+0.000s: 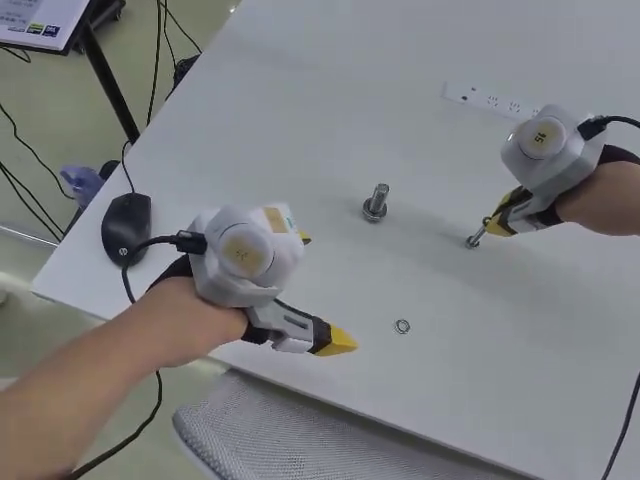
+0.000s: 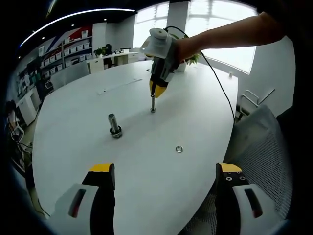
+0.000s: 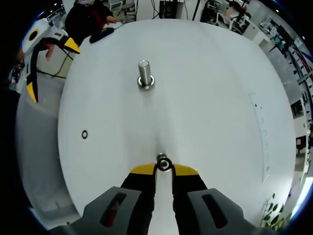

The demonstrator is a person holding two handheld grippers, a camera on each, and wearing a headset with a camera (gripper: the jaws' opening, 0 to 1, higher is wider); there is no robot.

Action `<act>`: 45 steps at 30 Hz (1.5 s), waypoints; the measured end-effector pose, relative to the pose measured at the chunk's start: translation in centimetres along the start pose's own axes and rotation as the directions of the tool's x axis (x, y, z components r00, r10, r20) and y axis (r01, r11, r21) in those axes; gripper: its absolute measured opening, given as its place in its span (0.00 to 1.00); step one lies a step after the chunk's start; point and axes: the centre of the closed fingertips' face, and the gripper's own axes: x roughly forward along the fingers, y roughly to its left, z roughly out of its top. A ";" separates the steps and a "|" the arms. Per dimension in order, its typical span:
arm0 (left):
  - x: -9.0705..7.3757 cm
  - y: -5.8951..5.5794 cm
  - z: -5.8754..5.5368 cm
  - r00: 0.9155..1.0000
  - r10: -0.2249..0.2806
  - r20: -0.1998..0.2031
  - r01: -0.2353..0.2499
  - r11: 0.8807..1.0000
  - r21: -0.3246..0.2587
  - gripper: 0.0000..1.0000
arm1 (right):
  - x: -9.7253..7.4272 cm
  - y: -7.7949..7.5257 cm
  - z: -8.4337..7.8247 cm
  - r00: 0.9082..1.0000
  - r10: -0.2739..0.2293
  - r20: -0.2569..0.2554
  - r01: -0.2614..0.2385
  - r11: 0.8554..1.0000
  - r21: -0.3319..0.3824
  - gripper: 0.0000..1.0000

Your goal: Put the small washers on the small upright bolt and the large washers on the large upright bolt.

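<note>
The table [image 1: 300, 120] is white and wide, and a grey mesh chair [image 1: 300, 440] stands at its near edge, under my L gripper [image 1: 318, 290].

In its own view the L gripper [image 2: 165, 169] has the jaws wide apart w/ nothing between them. It hangs over the near edge of the table.

My R gripper [image 1: 495, 225] is farther out over the table, well apart from the L one. In the right gripper view, the R gripper [image 3: 164, 169] has the jaws narrow, w/ only a thin gap. The yellow tips stand on both sides of the top of the small bolt [image 3: 163, 162]. I cannot tell if they pinch something there or only come close to it. From the L side I see the R gripper [image 2: 157, 90] pointing down, directly above the small bolt [image 2: 153, 105], which is upright.

A black mouse [image 1: 126, 228] lies to the left of my L gripper, near the table edge. A white power strip [image 1: 495, 100] lies beyond the R gripper.

The big bolt [image 1: 376, 202] stands upright btw the two grippers, ahead of the L one. From the R gripper the big bolt [image 3: 144, 74] is straight ahead, past the small one.

One washer [image 1: 402, 326] lies flat on the table, just in front of the L gripper tips and apart from both bolts.
</note>
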 end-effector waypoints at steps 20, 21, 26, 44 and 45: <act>0.2 0.0 0.1 1.000 -0.005 -0.001 0.005 1.000 0.002 0.84 | 2.2 0.3 -0.6 0.999 0.018 -0.034 -0.019 1.000 -0.018 0.13; 0.2 0.0 0.2 1.000 -0.006 -0.001 0.006 1.000 0.003 0.84 | 2.4 0.4 -0.6 0.999 0.021 -0.032 -0.021 1.000 -0.017 0.13; 0.2 -0.1 0.2 1.000 -0.007 -0.012 0.007 1.000 0.002 0.84 | 3.3 0.7 -0.8 0.999 0.030 -0.040 -0.031 0.999 -0.029 0.13; 0.1 0.4 0.6 1.000 0.016 0.009 -0.016 1.000 0.021 0.85 | 4.6 0.8 -0.7 0.998 0.031 -0.047 -0.033 0.998 -0.050 0.13; 0.0 0.4 0.6 1.000 0.017 0.008 -0.017 1.000 0.022 0.85 | 4.6 0.8 -0.7 0.998 0.030 -0.046 -0.033 0.998 -0.052 0.13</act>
